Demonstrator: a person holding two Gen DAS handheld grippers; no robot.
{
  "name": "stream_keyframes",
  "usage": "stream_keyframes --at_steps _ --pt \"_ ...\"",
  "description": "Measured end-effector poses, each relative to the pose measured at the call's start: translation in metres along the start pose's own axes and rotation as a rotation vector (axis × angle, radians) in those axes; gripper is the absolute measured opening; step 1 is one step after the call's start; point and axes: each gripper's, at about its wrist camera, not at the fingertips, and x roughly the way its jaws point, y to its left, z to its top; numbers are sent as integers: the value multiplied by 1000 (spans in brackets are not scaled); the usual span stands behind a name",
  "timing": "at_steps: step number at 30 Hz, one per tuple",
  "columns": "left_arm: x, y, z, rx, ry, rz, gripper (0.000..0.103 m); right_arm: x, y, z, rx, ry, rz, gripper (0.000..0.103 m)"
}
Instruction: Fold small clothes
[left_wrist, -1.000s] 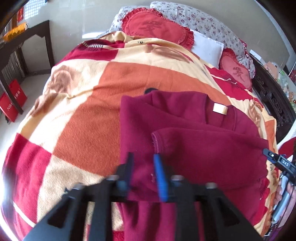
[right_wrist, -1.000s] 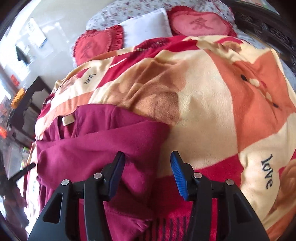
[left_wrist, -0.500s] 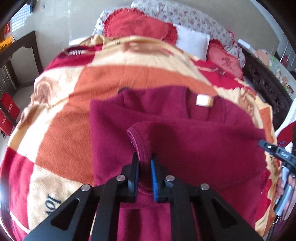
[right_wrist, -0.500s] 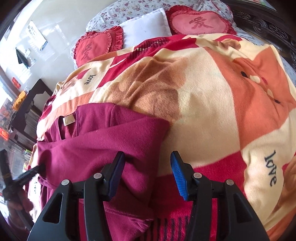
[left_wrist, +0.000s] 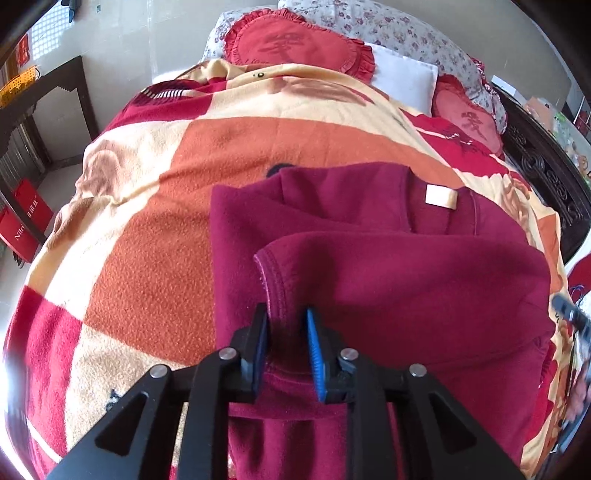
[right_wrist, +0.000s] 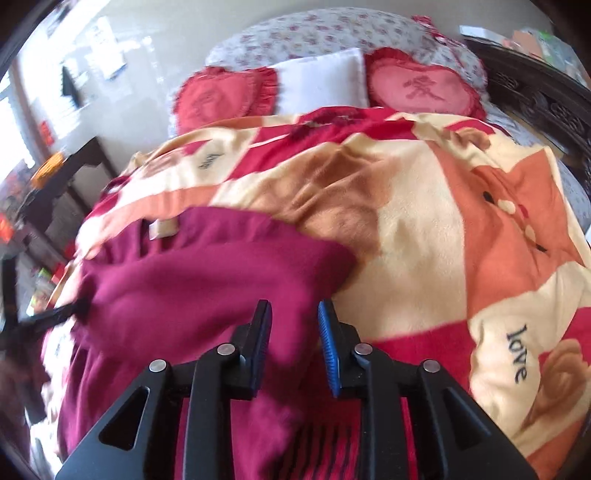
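A maroon fleece top (left_wrist: 406, 288) lies on the blanket with its sleeves folded in and a cream neck label (left_wrist: 439, 195) showing. My left gripper (left_wrist: 286, 314) hovers over the near sleeve cuff (left_wrist: 273, 269). Its jaws are opening and the cuff still lies between them. In the right wrist view the top (right_wrist: 207, 273) is blurred. My right gripper (right_wrist: 295, 310) is closing on its right edge, with the cloth filling the gap between the pads. The left gripper (right_wrist: 55, 314) shows at the top's far side.
An orange, cream and red blanket (left_wrist: 147, 240) covers the whole bed. Red heart cushions (left_wrist: 291, 44) and a white pillow (left_wrist: 402, 77) lie at the head. A dark carved bed frame (left_wrist: 546, 177) runs along the right. A dark table (left_wrist: 37, 96) and red bags (left_wrist: 26, 214) stand left.
The left jaws closed tight on the sleeve cuff, then parted a little. The right jaws narrowed onto the top's right edge, and the right hand shifted, blurring its view.
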Motion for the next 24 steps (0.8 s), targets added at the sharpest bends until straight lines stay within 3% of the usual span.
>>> stream_keyframes --at_steps 3,6,8,10,14,18,20,24 --pt "1 3 -1 -17 2 -9 26 14 13 -32 -98 136 -66 9" --pt "2 1 -1 -10 7 -13 34 17 8 -53 -103 173 -66 14" --pt "0 -1 -3 -5 9 -17 45 7 3 -48 -58 161 -30 14" --pt "-3 0 -5 -14 2 -22 53 -8 -1 -36 -11 96 -4 14" --pt "-3 -1 -9 -13 -10 17 55 -8 -7 -10 49 30 -32 24" --pt "0 -2 -12 -14 1 23 56 27 -10 4 105 104 29 25" --pt "0 -3 -12 -7 0 27 57 35 -11 4 86 109 0 0" --pt "0 -4 -14 7 -3 35 61 22 -10 1 29 34 -45 0"
